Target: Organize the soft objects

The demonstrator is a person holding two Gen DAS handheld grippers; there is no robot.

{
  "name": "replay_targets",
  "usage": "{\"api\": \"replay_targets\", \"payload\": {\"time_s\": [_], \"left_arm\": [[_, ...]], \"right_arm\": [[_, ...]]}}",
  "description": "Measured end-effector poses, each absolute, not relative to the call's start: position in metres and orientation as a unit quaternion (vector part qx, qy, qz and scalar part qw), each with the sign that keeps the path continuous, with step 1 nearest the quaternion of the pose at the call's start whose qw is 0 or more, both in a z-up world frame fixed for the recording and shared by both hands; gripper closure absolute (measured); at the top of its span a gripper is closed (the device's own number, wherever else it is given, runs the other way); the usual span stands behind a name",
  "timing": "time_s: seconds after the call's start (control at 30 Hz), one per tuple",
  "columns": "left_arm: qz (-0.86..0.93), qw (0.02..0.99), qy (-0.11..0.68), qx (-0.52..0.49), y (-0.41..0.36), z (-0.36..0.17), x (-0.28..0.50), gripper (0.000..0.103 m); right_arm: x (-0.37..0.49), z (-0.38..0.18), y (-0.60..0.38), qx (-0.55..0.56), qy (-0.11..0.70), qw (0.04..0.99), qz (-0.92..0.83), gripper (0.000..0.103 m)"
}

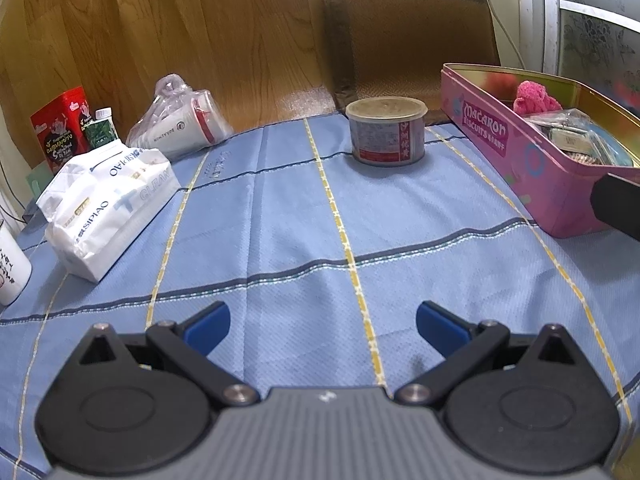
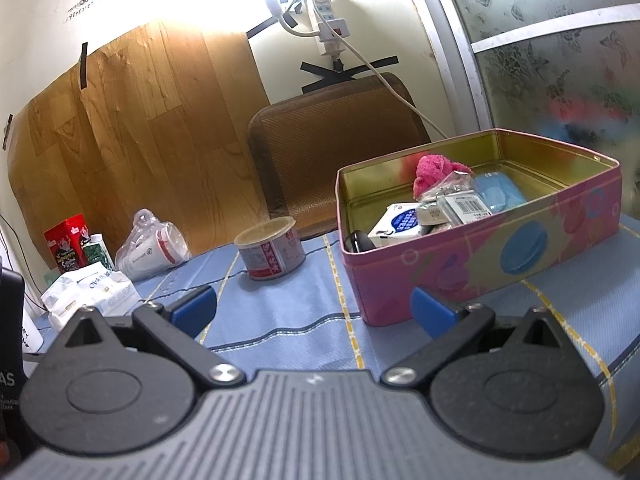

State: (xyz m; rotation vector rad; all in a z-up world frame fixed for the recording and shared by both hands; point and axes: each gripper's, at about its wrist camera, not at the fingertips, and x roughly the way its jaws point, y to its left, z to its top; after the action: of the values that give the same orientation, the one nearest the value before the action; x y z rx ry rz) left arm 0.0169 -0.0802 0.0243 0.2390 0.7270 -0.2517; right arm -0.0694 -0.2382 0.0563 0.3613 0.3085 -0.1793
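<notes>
Both the left gripper [image 1: 322, 326] and right gripper [image 2: 312, 310] hang empty, jaws apart; the tissue pack [image 1: 108, 204] lies far left, so pinch its middle gently, then carry it to the tin [image 2: 480, 256]

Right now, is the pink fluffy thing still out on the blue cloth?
No, the pink fluffy thing sits inside the pink biscuit tin among the packets, not on the blue cloth.

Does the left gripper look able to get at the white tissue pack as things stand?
Probably yes. The left gripper is open and holds nothing, and bare blue tablecloth lies between it and the tissue pack, ahead to its left. Nothing blocks the near side.
</notes>
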Motion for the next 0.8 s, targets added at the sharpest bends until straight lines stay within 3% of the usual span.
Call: {"api": "replay_targets", "payload": {"time_s": [0.8], "left_arm": [[-0.128,0.917,0.362,0.113,-0.0804,0.0221,0.0182,0.0]], "right_arm": [[-0.0689,0.0561,-0.2387,0.179,0.154,0.968,-0.088,0.0]]}}
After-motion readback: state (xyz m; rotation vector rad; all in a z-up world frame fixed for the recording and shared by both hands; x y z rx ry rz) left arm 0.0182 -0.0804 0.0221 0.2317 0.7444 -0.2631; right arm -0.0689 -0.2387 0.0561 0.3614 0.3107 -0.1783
